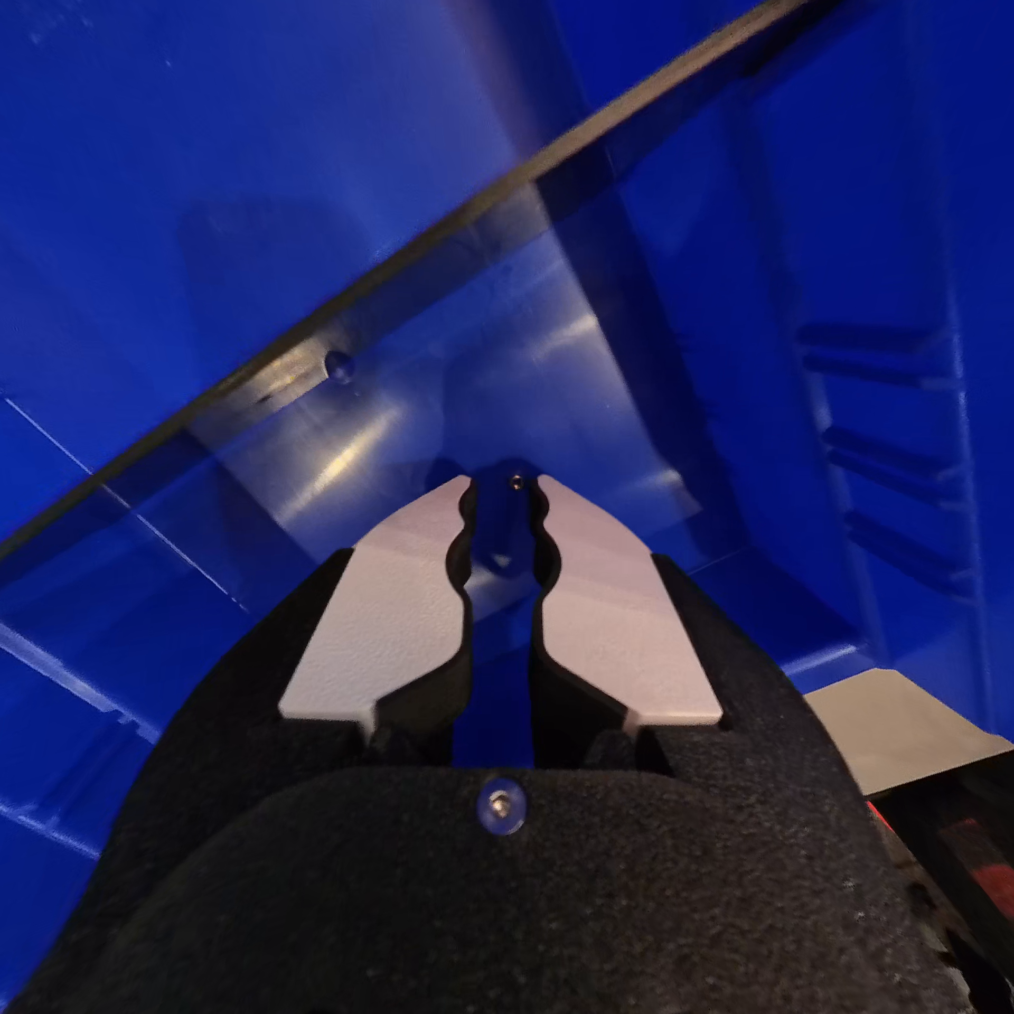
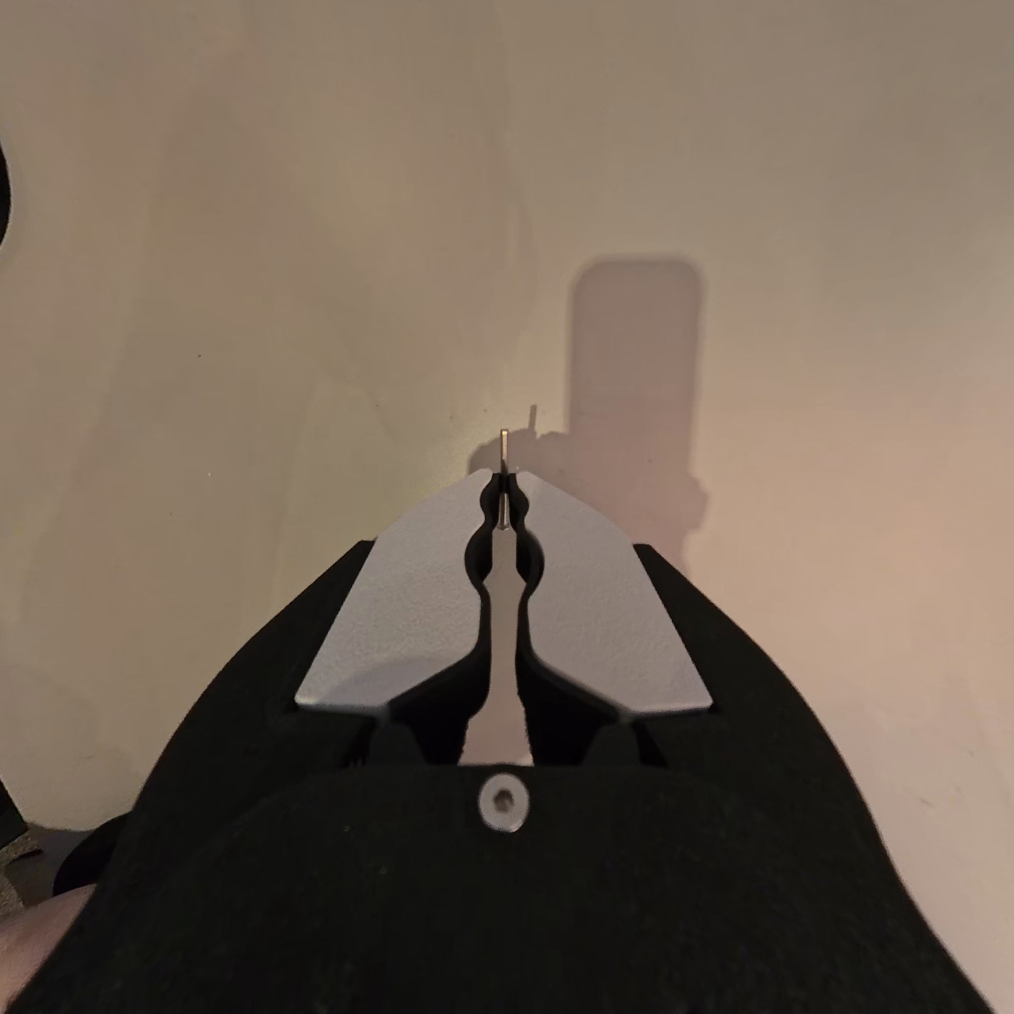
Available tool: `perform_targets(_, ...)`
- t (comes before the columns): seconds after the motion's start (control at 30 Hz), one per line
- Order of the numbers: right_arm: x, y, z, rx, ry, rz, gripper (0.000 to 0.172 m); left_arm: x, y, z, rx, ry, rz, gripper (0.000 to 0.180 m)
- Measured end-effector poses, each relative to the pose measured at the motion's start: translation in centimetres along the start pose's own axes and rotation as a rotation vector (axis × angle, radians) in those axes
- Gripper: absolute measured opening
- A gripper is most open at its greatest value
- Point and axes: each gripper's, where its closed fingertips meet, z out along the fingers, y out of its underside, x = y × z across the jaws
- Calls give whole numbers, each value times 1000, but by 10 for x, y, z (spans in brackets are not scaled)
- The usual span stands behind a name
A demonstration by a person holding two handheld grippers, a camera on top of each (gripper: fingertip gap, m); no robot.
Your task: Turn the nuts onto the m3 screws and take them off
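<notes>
the thin metal pin (image 2: 503,477) is sitting upright in the tips of the right claw (image 2: 503,478), sticking out past them toward twelve o'clock, with its lower end showing in the slot behind the tips. the right claw is pressing nearly together, both dark pads pinching the pin. it is hanging over a pale cream counter (image 2: 274,274), where the claw's shadow is falling toward one o'clock.

the left claw (image 1: 505,485) is standing slightly spread inside a blue plastic bin (image 1: 219,137). a small blue part (image 1: 502,521) with a tiny metal-ringed hole is lying between its pads; whether the pads are pressing on it cannot be told. a clear sheet with a dark edge (image 1: 384,296) is running across from eight o'clock to one o'clock above the claw. a pale flat piece (image 1: 900,730) is showing at four o'clock.
</notes>
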Motion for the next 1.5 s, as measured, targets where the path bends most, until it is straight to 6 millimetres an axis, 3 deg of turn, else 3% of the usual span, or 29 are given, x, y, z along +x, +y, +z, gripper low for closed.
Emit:
perform_targets(0.43, 0, 0, 0, 0, 0, -3, 2, -2, 1, 1, 1, -28, 8, 6)
perform_targets(1.0, -1, 1, 1, -4, -9, -3, 2, -6, 6, -4, -2, -30, 6, 6)
perform_targets(1.13, -1, 2, 1, -6, -11, -1, 2, -9, 2, -25, 30, -32, 6, 6)
perform_targets(1.3, -1, 2, -2, 0, -7, -4, 2, -5, -18, -82, 120, -49, 33, 6)
perform_targets(1.4, -1, 1, -5, 8, -4, -6, 2, 17, -44, -118, 209, -16, 88, 6)
perform_targets(1.5, 0, 1, -7, 14, 3, -7, 2, 57, -71, -143, 276, 54, 188, 6)
